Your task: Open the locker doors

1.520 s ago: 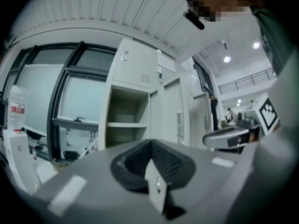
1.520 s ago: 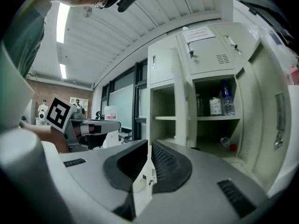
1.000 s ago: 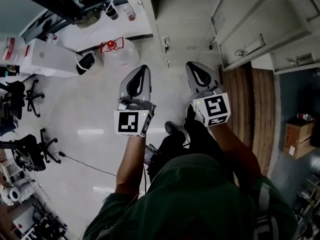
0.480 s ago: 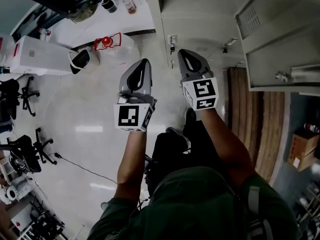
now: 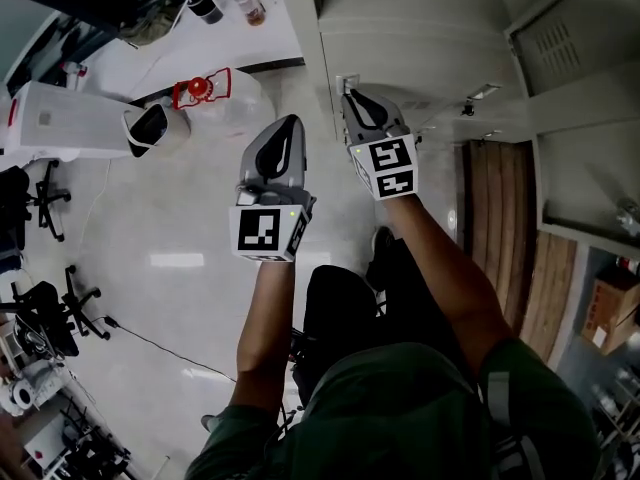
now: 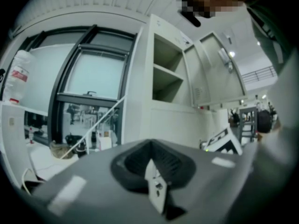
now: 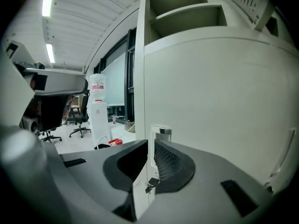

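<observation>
Both forearms stretch forward. Left gripper (image 5: 288, 133) hangs in open air above the floor, jaws pressed together, nothing in them. Right gripper (image 5: 351, 98) is farther out, jaws all but together, tips right at the chrome latch (image 7: 161, 133) on the left edge of the closed locker door (image 7: 219, 97). Far left: water bottle (image 7: 96, 88), red label too small to read.

The pale grey lower locker door (image 7: 215, 92) stands shut, its chrome latch (image 7: 161, 133) at its left edge; above it, a vented upper door (image 7: 252, 1) hangs swung open off a shelved compartment (image 7: 187, 13)
</observation>
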A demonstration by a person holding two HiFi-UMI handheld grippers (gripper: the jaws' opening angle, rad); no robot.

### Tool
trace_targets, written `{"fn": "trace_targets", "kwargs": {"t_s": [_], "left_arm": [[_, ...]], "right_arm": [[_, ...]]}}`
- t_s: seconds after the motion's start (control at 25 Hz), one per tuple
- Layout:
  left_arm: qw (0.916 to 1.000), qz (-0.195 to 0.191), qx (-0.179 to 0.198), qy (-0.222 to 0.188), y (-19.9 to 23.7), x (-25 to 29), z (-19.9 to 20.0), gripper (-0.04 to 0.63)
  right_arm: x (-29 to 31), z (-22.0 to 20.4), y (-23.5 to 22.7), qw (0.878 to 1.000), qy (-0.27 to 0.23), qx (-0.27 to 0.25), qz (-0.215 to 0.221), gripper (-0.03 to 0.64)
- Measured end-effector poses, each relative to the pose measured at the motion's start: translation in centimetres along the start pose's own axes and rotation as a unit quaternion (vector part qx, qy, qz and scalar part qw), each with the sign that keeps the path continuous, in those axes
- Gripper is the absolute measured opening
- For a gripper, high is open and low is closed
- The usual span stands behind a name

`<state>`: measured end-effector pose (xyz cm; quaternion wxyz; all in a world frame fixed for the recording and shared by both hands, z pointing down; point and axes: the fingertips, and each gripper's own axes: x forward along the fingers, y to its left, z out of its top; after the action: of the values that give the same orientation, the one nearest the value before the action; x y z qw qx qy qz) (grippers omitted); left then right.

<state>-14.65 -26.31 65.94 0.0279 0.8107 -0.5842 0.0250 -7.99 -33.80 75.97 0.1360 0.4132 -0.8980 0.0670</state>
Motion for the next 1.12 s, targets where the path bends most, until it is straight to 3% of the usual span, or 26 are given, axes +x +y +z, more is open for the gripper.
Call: {"fn": "trace_targets", "kwargs": {"t_s": [0.08,0.16,0.48,0.72,0.92,1.12], "left_arm": [[0.9999,0.004,-0.001,0.012,0.3,0.5,-1.4,0.002],[0.9999,0.006,-0.008,0.011,0.5,0.9,-2.3,0.002],[0.9998,0.010,-0.015,0.002,0.4,1.3,-3.1,0.002],[0.9997,0.008,-0.018,0.015,-0.4,1.2,-2.8,0.002],[0.9991,-0.022,-0.025,0.027,-3.3,1.4,-2.3,0.002],[0.9961,-0.078,-0.040,0.010,-8.3,0.7,-1.4,0.003]], "right_arm": [[1.2,-0.6,-0.4,1.000,-0.003,-0.006,-0.001,0.020],[2.1,-0.9,-0.7,1.000,-0.005,-0.011,-0.002,0.092],[3.7,-0.6,-0.3,1.000,-0.007,-0.024,-0.002,0.063],[0.1,-1.7,1.6,0.999,0.008,-0.041,0.035,0.061],[-5.0,-3.4,3.3,0.996,0.022,-0.056,0.071,0.061],[-10.2,-4.8,3.8,0.992,0.030,-0.085,0.091,0.063]]}}
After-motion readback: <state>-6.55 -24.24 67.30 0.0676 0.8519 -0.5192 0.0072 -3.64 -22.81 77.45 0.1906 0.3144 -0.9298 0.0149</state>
